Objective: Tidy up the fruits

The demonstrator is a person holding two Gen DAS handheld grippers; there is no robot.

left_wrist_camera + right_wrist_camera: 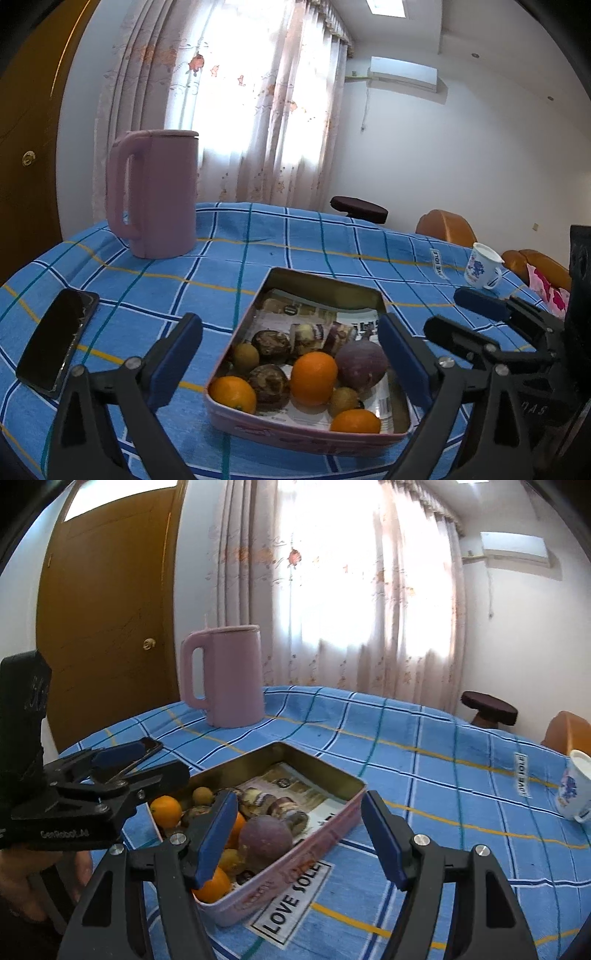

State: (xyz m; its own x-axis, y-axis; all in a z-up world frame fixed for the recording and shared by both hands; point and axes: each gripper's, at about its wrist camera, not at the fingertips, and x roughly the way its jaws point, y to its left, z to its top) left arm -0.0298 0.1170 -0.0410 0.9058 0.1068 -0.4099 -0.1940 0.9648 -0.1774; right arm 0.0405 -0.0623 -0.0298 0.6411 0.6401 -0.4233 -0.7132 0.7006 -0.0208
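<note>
A: Fruit sits in the pink tin (258, 430) on the blue checked cloth (229, 280): three oranges, the largest (314, 376) mid-tin, dark wrinkled passion fruits (269, 382), a big purple one (361, 363) to the right and small brownish fruits (246, 355) among them. All of it is bunched at the tin's near end; the far end shows only printed paper lining

B: And the left gripper (291, 365)?

A: Its blue pads are spread wide, holding nothing. The left pad (175, 363) stands outside the tin's left wall, the right pad (404, 363) over its right edge, so the fruit lies between them without contact

B: The right gripper (301, 840)?

A: Partly open and empty as well. In its own view, the left finger (218, 838) hangs over the near fruit, just beside the purple one (264, 836), while the right finger (384, 840) is past the tin's right wall, above the cloth

B: Anything else on the table?

A: A pink kettle (155, 195) at the far left, a dark phone (57, 339) at the left edge, a white mug (482, 266) at the far right
</note>
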